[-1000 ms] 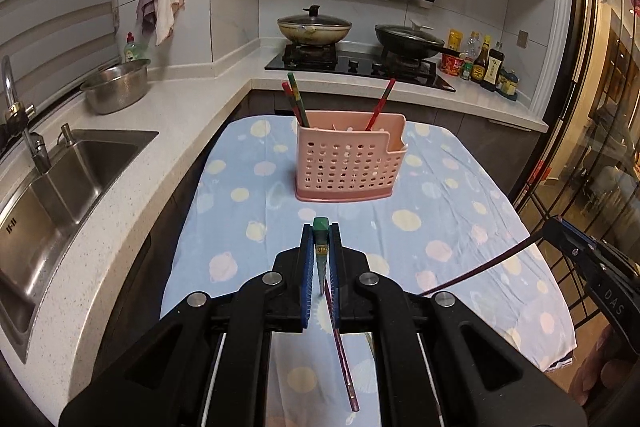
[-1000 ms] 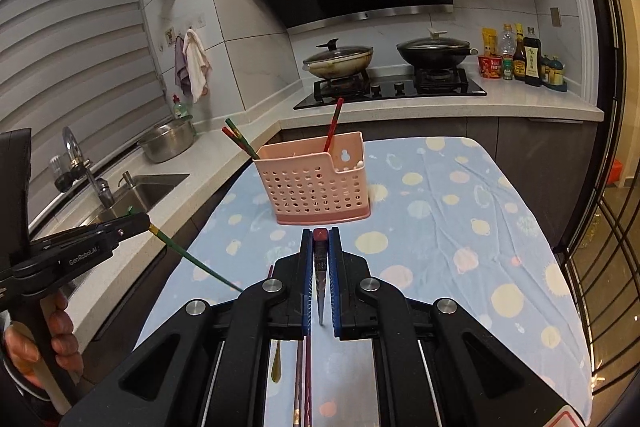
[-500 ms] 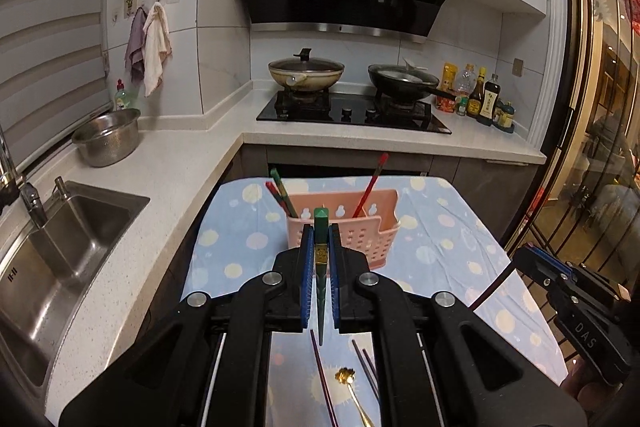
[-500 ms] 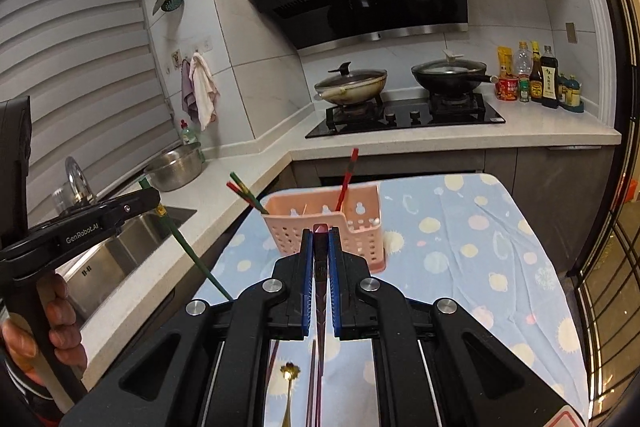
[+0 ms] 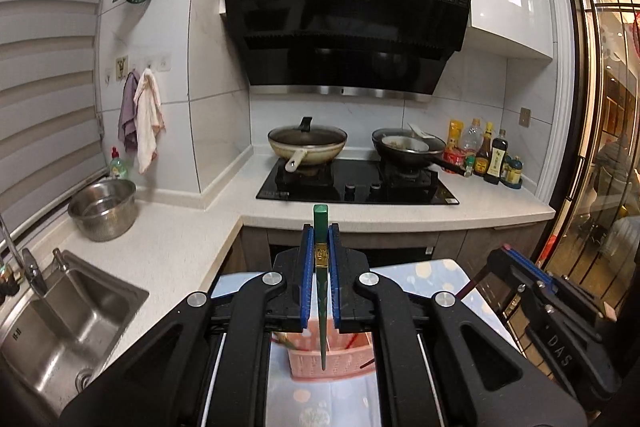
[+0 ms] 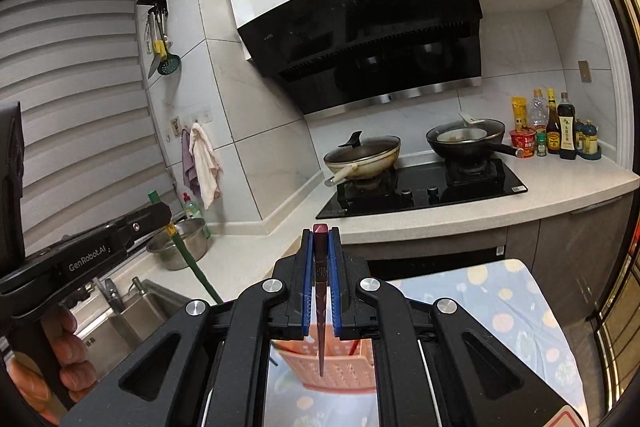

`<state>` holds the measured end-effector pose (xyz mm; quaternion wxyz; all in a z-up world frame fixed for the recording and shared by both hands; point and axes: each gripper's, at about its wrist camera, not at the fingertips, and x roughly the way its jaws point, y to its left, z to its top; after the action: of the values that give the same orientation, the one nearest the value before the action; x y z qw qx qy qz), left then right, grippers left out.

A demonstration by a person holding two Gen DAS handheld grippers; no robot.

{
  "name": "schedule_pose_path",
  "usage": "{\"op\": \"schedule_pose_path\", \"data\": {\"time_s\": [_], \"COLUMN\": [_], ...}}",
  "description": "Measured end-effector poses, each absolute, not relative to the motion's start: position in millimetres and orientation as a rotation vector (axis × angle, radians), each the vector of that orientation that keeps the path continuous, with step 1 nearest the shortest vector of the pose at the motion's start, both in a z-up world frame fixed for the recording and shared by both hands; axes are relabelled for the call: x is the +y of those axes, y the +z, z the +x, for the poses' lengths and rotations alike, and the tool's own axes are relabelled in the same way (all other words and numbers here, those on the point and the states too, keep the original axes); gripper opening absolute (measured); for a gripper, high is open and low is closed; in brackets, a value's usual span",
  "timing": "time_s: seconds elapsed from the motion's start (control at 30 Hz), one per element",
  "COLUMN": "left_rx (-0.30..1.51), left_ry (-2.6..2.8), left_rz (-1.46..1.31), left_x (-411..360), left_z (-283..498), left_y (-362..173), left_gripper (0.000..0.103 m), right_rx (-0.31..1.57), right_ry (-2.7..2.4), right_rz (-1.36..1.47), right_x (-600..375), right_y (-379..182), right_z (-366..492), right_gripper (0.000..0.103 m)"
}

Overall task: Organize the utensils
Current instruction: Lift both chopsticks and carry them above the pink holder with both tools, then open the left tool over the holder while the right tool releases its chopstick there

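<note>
My left gripper (image 5: 321,239) is shut on a green chopstick (image 5: 321,291) that hangs tip-down over the pink perforated utensil basket (image 5: 332,361). My right gripper (image 6: 321,243) is shut on a dark red chopstick (image 6: 321,307), also tip-down above the basket (image 6: 332,371). The basket stands on the blue dotted tablecloth (image 6: 508,311) and holds a few chopsticks, mostly hidden behind the gripper bodies. The left gripper with its green chopstick (image 6: 192,259) shows at the left of the right wrist view. The right gripper (image 5: 536,287) shows at the right of the left wrist view.
An L-shaped white counter carries a steel sink (image 5: 52,323), a steel bowl (image 5: 103,209), a black hob with a cream wok (image 5: 307,147) and a black pan (image 5: 408,147), and sauce bottles (image 5: 486,157). A glass door (image 5: 600,147) is at the right.
Both grippers have risen and tilted up with their chopsticks. The basket has dropped from the middle of both views to beneath the grippers, and the chopsticks now hang over it.
</note>
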<state>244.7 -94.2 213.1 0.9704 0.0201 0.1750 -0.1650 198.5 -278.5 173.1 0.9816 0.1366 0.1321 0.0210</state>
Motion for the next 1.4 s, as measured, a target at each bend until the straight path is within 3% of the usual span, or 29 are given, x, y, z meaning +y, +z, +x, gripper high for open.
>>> {"op": "schedule_pose_path", "data": {"time_s": [0.43, 0.87, 0.93, 1.0, 1.07, 1.4], "left_rx": [0.42, 0.496, 0.502, 0.516, 0.514, 0.522], "left_ry": [-0.323, -0.324, -0.311, -0.298, -0.281, -0.276], "left_rz": [0.039, 0.042, 0.047, 0.049, 0.043, 0.046], "left_x": [-99, -102, -102, -101, -99, -92], "left_z": [312, 330, 331, 333, 333, 317], "left_y": [175, 141, 138, 135, 132, 130], "left_gripper": [0.007, 0.007, 0.009, 0.028, 0.041, 0.045], "right_rx": [0.337, 0.435, 0.438, 0.433, 0.427, 0.424], "right_ry": [0.021, -0.001, -0.017, -0.029, -0.037, -0.027], "right_rz": [0.273, 0.231, 0.227, 0.228, 0.226, 0.22], "right_x": [-273, -263, -262, -262, -262, -259], "right_y": [142, 104, 100, 99, 98, 104], "right_z": [277, 299, 299, 296, 294, 273], "right_gripper": [0.007, 0.007, 0.02, 0.032, 0.036, 0.037]}}
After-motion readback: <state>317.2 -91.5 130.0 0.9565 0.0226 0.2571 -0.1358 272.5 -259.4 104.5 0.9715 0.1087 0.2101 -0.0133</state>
